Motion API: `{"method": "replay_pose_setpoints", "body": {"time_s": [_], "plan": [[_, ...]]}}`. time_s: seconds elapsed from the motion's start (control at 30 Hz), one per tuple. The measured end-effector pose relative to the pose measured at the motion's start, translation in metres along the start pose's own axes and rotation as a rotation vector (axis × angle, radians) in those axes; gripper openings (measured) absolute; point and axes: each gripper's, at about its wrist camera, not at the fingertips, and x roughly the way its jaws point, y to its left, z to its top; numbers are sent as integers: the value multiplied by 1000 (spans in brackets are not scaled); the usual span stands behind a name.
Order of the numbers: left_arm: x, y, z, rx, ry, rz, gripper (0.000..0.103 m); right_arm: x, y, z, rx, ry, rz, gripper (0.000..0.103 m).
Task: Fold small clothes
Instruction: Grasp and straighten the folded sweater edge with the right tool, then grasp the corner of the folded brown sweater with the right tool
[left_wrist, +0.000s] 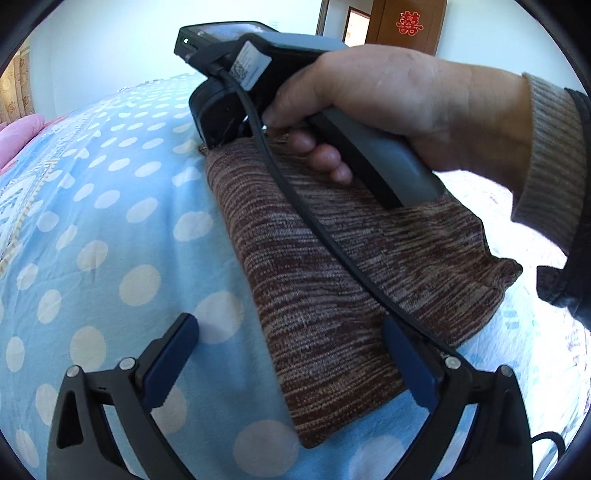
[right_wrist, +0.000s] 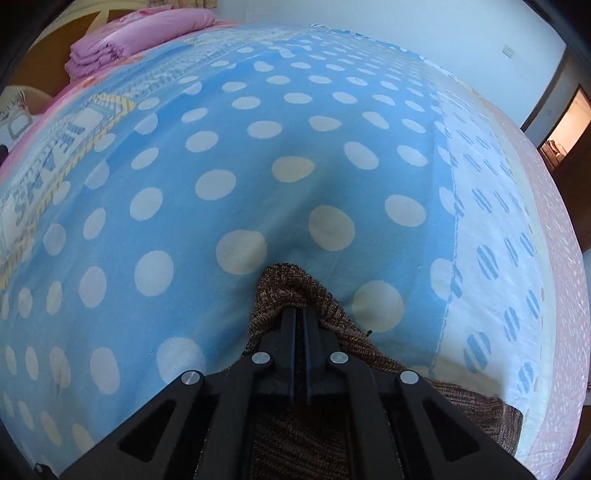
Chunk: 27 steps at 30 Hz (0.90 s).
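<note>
Readable stuff first: the blue polka-dot bedsheet (right_wrist: 258, 177) had a printed panel along its left side with big block letters that looked like "JEANS" (right_wrist: 44, 184), seen sideways, smaller print around it too blurry to make out. There was a red double-happiness character (left_wrist: 409, 23) on the wooden door (left_wrist: 384, 26) in the back, and the white sticker (left_wrist: 246, 68) on the right gripper's body had tiny print I couldn't read.

The brown knit garment (left_wrist: 332, 280) lay folded into a long strip on the sheet. The left gripper (left_wrist: 291, 354) hovered over its near end, fingers spread wide, the right pad over the knit and the left one over bare sheet, nothing pinched. The right gripper (right_wrist: 300, 321) was pressed together at the far corner of the knit, the fabric bunched up right around its tips, the person's right hand (left_wrist: 388, 99) wrapped on the handle. Folded pink bedding (right_wrist: 136, 37) sat well away at the far corner
</note>
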Motion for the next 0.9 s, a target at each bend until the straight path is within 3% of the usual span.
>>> {"method": "replay_pose_setpoints", "body": {"time_s": [0.07, 0.2, 0.47, 0.6, 0.67, 0.7, 0.73, 0.9], "plan": [[-3, -3, -2, 5, -1, -3, 102, -9, -3, -5, 22, -40, 19, 2], [-4, -2, -2, 3, -6, -15, 102, -53, -21, -29, 89, -116, 121, 19], [-6, -7, -5, 26, -3, 4, 102, -148, -47, -158, 119, -217, 185, 20], [-11, -16, -13, 42, 2, 20, 102, -149, -38, -232, 73, -146, 190, 20], [-16, -19, -16, 43, 3, 28, 103, -136, -34, -258, 57, -79, 141, 20], [-18, -20, -17, 42, 4, 25, 103, -135, -33, -271, 56, -108, 125, 20], [-19, -19, -18, 36, 4, 16, 103, -139, -32, -278, 56, -152, 126, 20], [-37, -2, -18, -42, -69, -26, 103, -141, -38, -277, 66, -157, 157, 20]]}}
